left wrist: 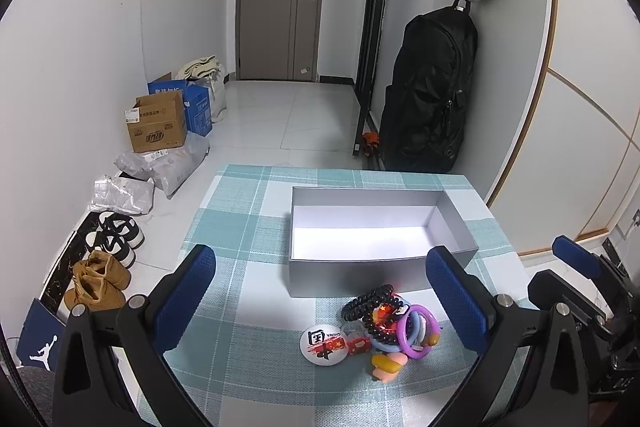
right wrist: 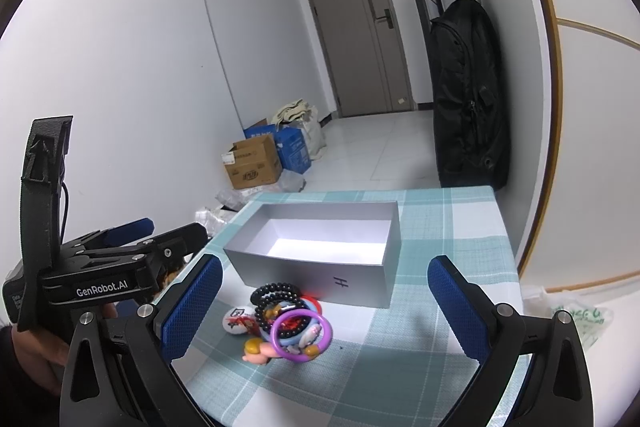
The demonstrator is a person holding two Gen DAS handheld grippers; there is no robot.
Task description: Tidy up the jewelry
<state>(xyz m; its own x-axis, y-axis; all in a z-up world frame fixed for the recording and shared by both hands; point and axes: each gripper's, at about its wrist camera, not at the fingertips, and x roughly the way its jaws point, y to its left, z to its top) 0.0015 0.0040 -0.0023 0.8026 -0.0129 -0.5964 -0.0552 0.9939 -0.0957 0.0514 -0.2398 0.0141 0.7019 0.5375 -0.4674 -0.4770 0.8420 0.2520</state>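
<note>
A small heap of jewelry (left wrist: 380,327) (right wrist: 286,327) lies on the checked tablecloth just in front of an empty grey box (left wrist: 376,269) (right wrist: 320,271). The heap holds a black bead bracelet (left wrist: 370,303) (right wrist: 276,293), a purple ring bangle (left wrist: 418,331) (right wrist: 300,337), a round white badge (left wrist: 325,343) (right wrist: 237,319) and a peach-yellow charm (left wrist: 388,365) (right wrist: 259,350). My left gripper (left wrist: 324,299) hovers open above and before the heap, nothing between its blue pads. My right gripper (right wrist: 326,307) also stands open over the heap, empty. The left gripper's body (right wrist: 120,267) shows at the left of the right wrist view.
The table (left wrist: 248,227) (right wrist: 452,247) ends close behind the box. Shoes (left wrist: 108,259), cardboard boxes (left wrist: 158,123) (right wrist: 256,163) and plastic parcels (left wrist: 168,167) lie on the floor at left. A black backpack (left wrist: 432,91) (right wrist: 470,99) hangs on the wall behind the table.
</note>
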